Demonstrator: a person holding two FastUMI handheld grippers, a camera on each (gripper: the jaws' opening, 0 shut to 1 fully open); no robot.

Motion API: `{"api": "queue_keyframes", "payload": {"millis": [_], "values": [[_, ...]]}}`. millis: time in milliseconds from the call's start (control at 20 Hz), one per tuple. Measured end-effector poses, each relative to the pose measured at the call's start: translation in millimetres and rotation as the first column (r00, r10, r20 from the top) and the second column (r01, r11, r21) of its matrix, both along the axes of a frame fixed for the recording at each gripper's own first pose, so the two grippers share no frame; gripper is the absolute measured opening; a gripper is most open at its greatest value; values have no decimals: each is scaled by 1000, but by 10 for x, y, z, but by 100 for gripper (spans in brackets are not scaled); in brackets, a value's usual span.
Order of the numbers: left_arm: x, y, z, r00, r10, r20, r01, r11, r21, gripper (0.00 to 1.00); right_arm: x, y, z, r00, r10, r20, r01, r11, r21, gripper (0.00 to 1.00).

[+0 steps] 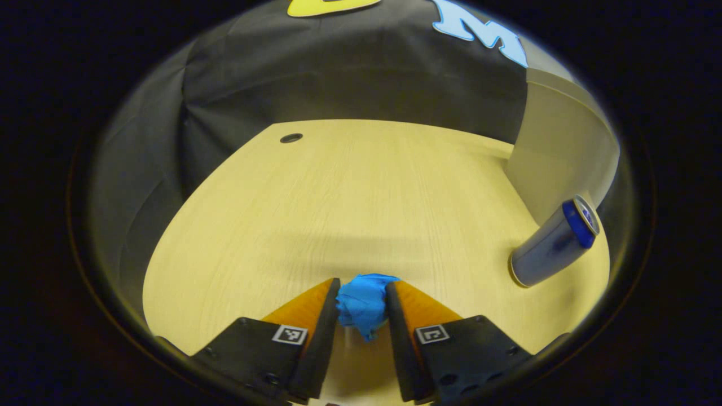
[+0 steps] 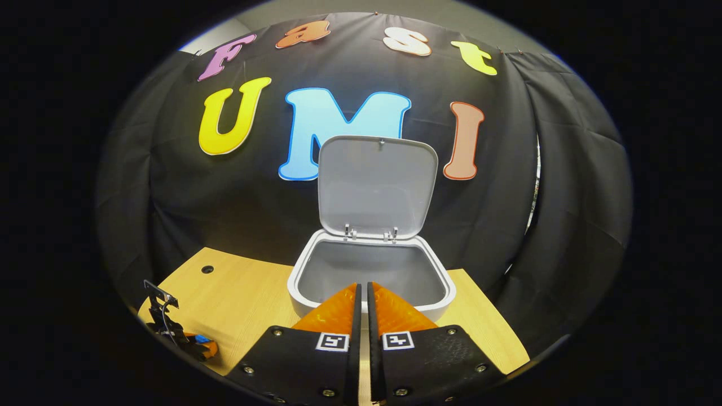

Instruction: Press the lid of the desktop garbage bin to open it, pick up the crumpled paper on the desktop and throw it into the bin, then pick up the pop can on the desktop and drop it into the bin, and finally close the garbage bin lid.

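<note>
The left gripper (image 1: 362, 296) grasps the crumpled blue paper ball (image 1: 364, 304) between both fingers, above the pale wooden worktop (image 1: 338, 203) near its front edge. The right gripper (image 2: 362, 296), clenched empty, faces the white square bin (image 2: 369, 279), whose lid (image 2: 377, 186) stands open. Carry the paper over the rim before releasing, avoiding the upright blue-topped grey can (image 1: 550, 245) near the right edge.

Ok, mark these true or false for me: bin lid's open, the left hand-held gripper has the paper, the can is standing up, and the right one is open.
1. The bin lid is open. True.
2. The left hand-held gripper is closed on the crumpled paper. True.
3. The pop can stands upright. False: it lies on its side on the desk.
4. The right hand-held gripper is open. False: its fingers are shut, holding nothing, in front of the bin.
</note>
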State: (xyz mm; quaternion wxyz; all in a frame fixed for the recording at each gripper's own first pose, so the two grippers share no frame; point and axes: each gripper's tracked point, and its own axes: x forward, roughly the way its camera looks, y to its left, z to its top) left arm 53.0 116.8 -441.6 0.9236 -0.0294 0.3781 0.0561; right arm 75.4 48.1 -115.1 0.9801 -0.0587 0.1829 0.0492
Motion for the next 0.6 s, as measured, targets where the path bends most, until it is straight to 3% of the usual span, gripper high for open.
{"api": "queue_keyframes", "payload": {"millis": [100,350,500,600], "values": [[16,24,81,1000,2,-2,-2,1000,-7,44,-8,5,1,1000,1,-1,-1,1000,1,7],[223,67,601,998,-12,53,11,1000,23,44,-11,9,0,1000,4,0,-4,1000,5,7],[479,-11,1156,988,-81,131,71,995,74,44,-28,-8,-4,1000,4,1,-4,1000,9,7],[361,-327,1138,973,-136,185,118,988,103,45,-46,-23,-22,1000,3,-3,-3,1000,18,8]]}}
